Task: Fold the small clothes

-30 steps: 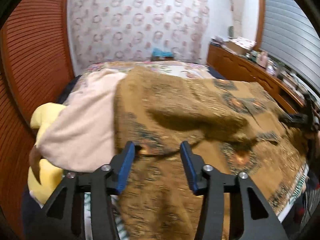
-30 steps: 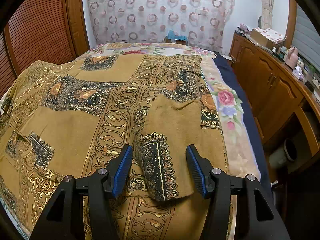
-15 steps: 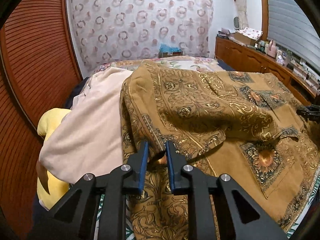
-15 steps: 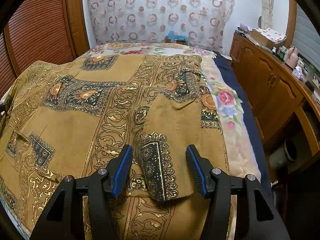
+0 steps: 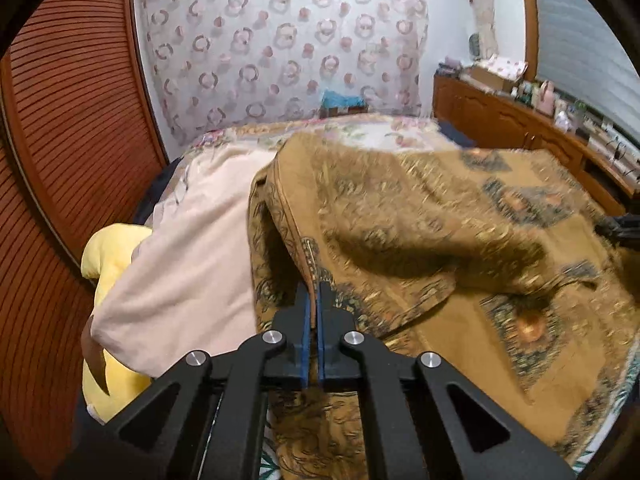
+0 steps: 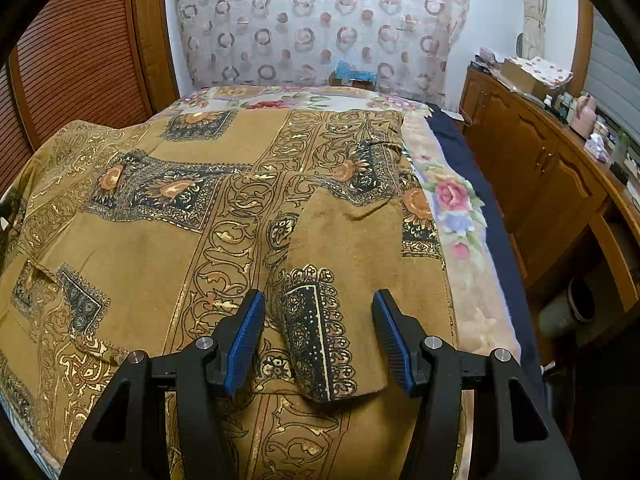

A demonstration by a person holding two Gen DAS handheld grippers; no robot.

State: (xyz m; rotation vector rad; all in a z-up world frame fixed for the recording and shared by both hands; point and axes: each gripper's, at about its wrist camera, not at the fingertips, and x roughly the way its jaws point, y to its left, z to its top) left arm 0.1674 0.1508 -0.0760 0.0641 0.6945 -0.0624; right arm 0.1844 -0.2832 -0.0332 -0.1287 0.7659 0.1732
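A mustard-brown patterned garment (image 6: 160,208) lies spread over the bed, with one sleeve (image 6: 348,240) folded in across its front. My left gripper (image 5: 314,292) is shut on the garment's left side edge (image 5: 288,216), and the cloth rises in a ridge from the pinched pads. The rest of the garment (image 5: 420,200) looks blurred in the left wrist view. My right gripper (image 6: 319,298) stands open above the dark embroidered cuff (image 6: 316,332) of the folded sleeve, and its pads touch nothing.
A cream blanket (image 5: 192,260) and a yellow cushion (image 5: 108,248) lie left of the garment. The floral bedsheet (image 6: 452,200) shows along the right side. A wooden cabinet (image 6: 540,168) with clutter on top runs along the right wall. A slatted wooden door (image 5: 60,120) stands at the left.
My left gripper's jaws have shut on the garment's left edge, and the cloth there now stands up in a ridge. The right gripper has not moved.
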